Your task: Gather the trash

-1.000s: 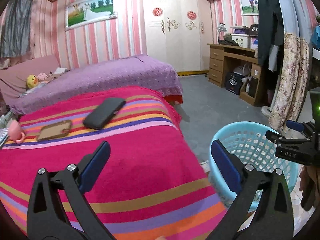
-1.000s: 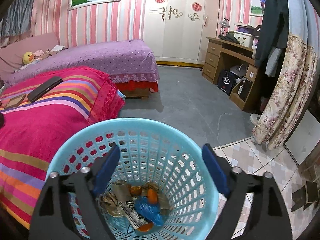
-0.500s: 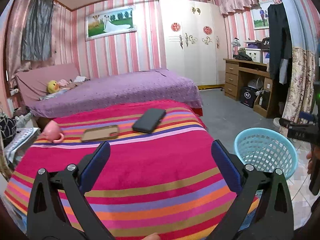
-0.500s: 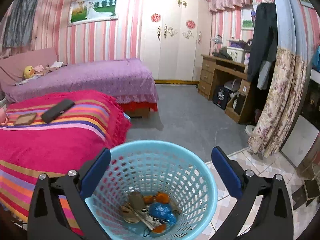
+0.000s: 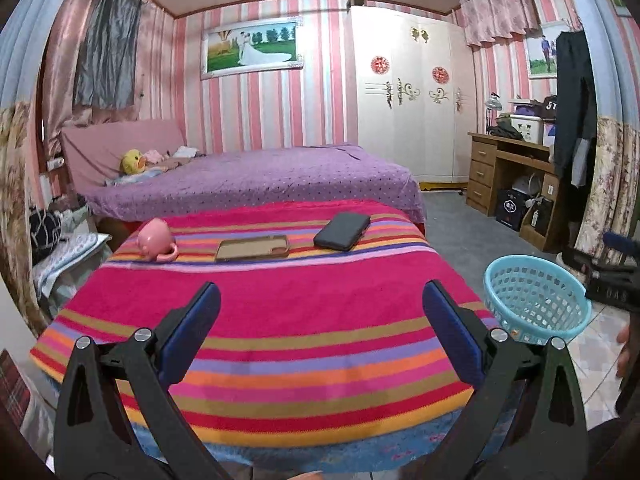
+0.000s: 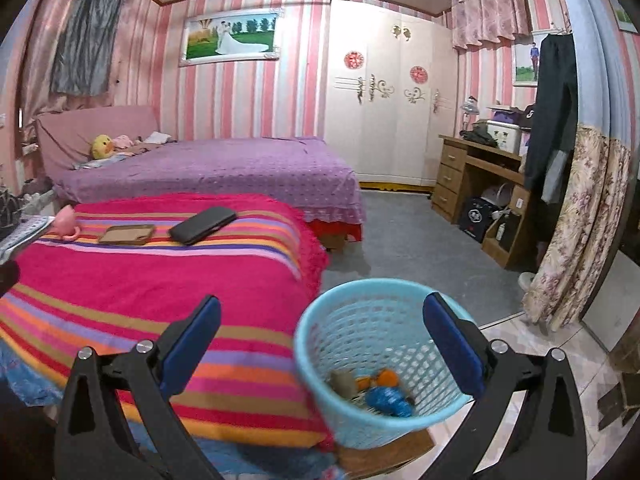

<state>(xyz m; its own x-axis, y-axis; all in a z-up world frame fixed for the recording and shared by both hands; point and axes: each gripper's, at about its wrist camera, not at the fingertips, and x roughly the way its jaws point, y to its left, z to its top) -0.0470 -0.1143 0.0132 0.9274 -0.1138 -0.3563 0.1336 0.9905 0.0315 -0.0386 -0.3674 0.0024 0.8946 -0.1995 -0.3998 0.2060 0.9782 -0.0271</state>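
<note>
Both tools, the left tool (image 5: 320, 332) and the right tool (image 6: 320, 340), are standing wide apart and holding nothing. Largest in view, the striped tabletop (image 5: 280, 308) is carrying only a dark phone (image 5: 342, 231), a phone case (image 5: 252, 247) and a pink mug (image 5: 154, 238). At four o'clock, the blue basket (image 6: 384, 360) is holding the collected trash (image 6: 384, 398). Judging by this, collecting is nearly finished; the next move calls for spotting any leftover litter.

Cut off by the right edge of the left wrist view: right gripper (image 5: 618, 270), only one blue pad and black frame visible. Blurred and unidentifiable in the right wrist view: trash (image 6: 370, 390) inside blue basket (image 6: 320, 356). Half hidden at the left edge there: pink mug (image 6: 66, 222).
</note>
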